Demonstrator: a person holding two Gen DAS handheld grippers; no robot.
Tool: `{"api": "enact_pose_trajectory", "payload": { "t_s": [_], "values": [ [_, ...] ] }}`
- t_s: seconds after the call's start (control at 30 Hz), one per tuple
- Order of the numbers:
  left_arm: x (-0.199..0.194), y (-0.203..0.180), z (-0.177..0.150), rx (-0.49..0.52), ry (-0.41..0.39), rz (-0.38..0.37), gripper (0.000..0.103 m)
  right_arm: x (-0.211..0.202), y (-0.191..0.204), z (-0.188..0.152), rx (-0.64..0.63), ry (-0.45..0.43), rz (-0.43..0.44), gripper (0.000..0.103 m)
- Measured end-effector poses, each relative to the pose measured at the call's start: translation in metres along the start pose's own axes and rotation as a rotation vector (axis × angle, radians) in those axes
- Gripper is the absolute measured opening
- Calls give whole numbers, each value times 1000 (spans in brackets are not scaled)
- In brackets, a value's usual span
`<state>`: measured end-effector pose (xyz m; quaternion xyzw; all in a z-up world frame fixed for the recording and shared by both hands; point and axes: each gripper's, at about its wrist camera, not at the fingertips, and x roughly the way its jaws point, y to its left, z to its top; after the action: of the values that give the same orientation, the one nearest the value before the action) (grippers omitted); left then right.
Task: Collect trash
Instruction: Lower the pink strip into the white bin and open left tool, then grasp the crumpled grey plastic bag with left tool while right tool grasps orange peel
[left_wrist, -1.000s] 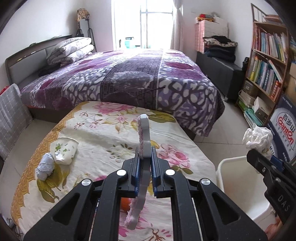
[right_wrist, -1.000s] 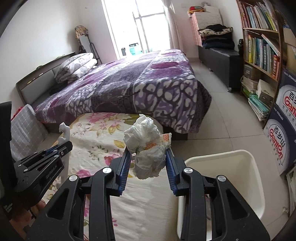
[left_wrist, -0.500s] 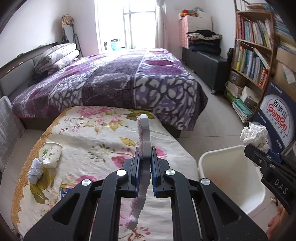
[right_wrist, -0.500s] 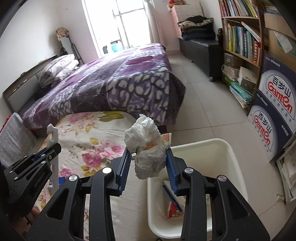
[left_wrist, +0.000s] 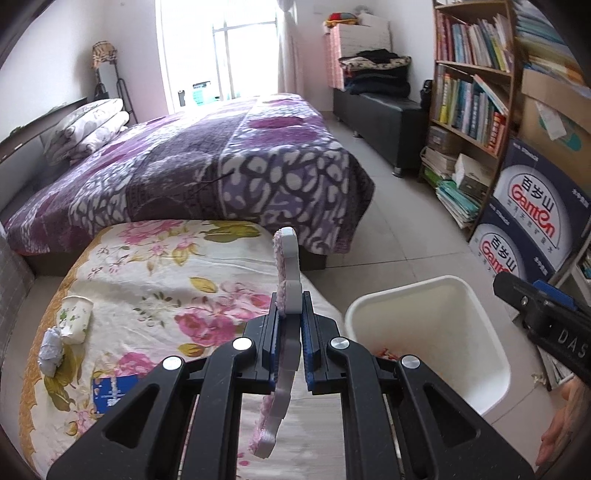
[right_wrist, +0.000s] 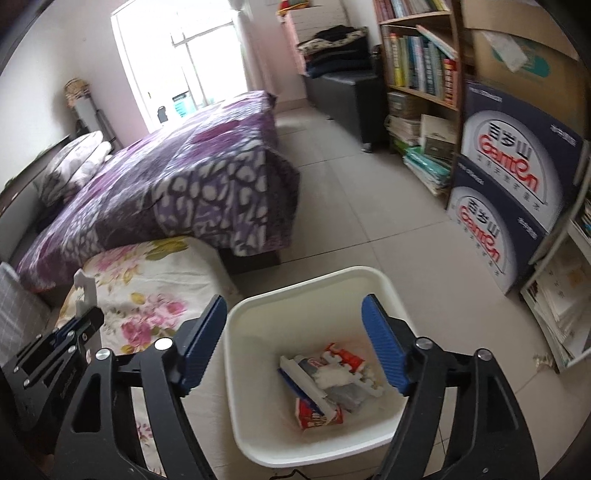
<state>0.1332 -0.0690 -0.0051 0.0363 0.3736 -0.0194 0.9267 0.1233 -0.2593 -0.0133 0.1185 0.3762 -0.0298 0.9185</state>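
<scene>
Gone from my right gripper (right_wrist: 293, 345) is the tissue wad; its jaws now stand spread above the white bin (right_wrist: 255, 369), among whose wrappers and scraps it seems to lie. My left gripper (left_wrist: 290, 338) pinches a flat pink-and-white foam piece (left_wrist: 286, 273) over the floral table (left_wrist: 155, 266). I'd carry it across above the bin's middle before letting go. Farther left I count one paper cup (left_wrist: 75, 319), one crumpled wad (left_wrist: 51, 350), one blue packet (left_wrist: 112, 393).
</scene>
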Motion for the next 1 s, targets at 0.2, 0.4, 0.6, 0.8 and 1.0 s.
{"api": "enact_pose_trajectory", "payload": {
  "t_s": [0.2,0.4,0.6,0.8,1.0],
  "values": [
    [1,-29,2,28,13,-65,10,-5,-29,5,51,-15,-39,85],
    [10,-54,2,7,91,-227,10,-12,-58,9,119,-35,-75,92],
    [22,-72,2,-58,177,-423,11,-17,-84,13,187,-49,-92,94],
    [23,-68,3,-122,198,-493,54,-20,-90,15,203,-60,-99,95],
    [20,-50,5,-136,188,-441,54,-19,-79,15,184,-53,-94,96]
  ]
}}
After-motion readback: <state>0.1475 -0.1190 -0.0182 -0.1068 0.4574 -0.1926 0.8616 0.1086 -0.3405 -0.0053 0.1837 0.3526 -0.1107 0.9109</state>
